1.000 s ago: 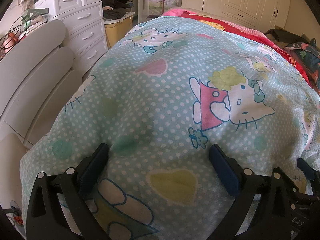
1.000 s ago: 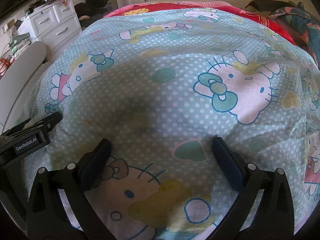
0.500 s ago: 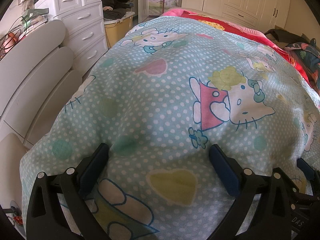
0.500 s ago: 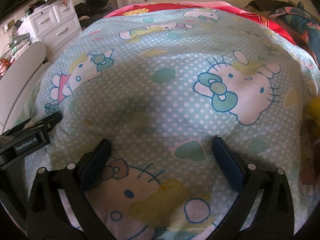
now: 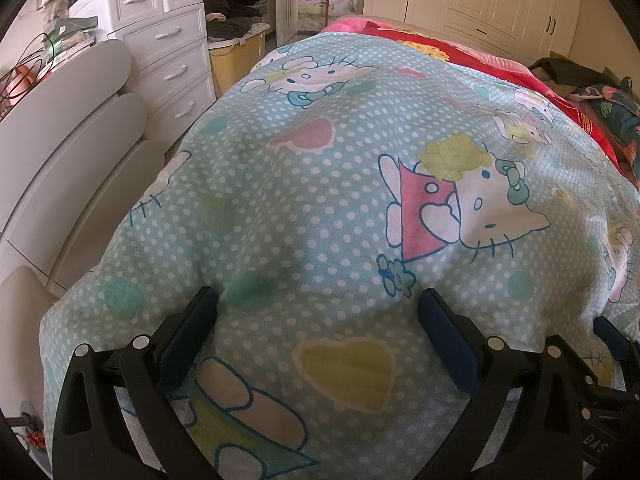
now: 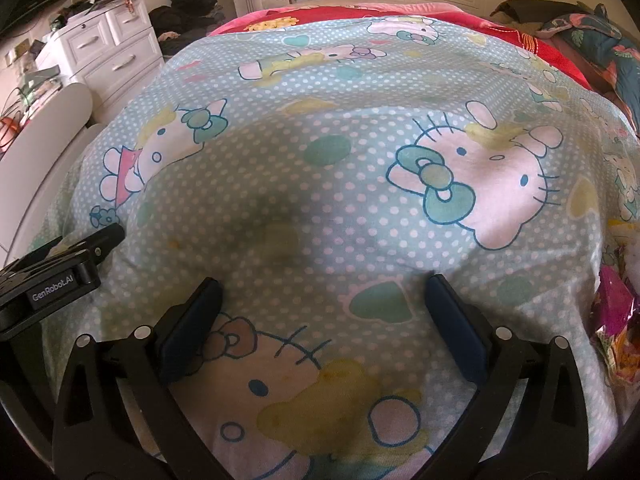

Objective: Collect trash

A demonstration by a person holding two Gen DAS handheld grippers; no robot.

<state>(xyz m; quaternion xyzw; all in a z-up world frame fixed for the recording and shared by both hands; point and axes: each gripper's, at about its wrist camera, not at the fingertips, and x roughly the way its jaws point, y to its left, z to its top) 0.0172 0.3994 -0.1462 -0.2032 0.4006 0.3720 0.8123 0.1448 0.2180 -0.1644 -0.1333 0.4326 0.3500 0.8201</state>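
Colourful snack wrappers point(image 6: 614, 312), pink, yellow and white, lie on the bed at the far right edge of the right wrist view. My right gripper point(image 6: 322, 304) is open and empty over the teal cartoon-cat bedsheet point(image 6: 320, 168), left of the wrappers. My left gripper point(image 5: 318, 320) is open and empty over the same sheet point(image 5: 320, 200). No trash shows in the left wrist view. The left gripper's body point(image 6: 60, 276) shows at the left of the right wrist view.
A white chest of drawers point(image 5: 168, 56) and a curved white footboard point(image 5: 60, 128) stand left of the bed. A yellow bin point(image 5: 236, 56) with dark clothes sits beyond. A red blanket point(image 6: 360, 16) and dark patterned pillow point(image 6: 600, 40) lie at the far end. Cream wardrobes point(image 5: 500, 0) line the back wall.
Colourful wrappers have come into view at the right edge of the right wrist view. Both grippers have stayed almost still and open.
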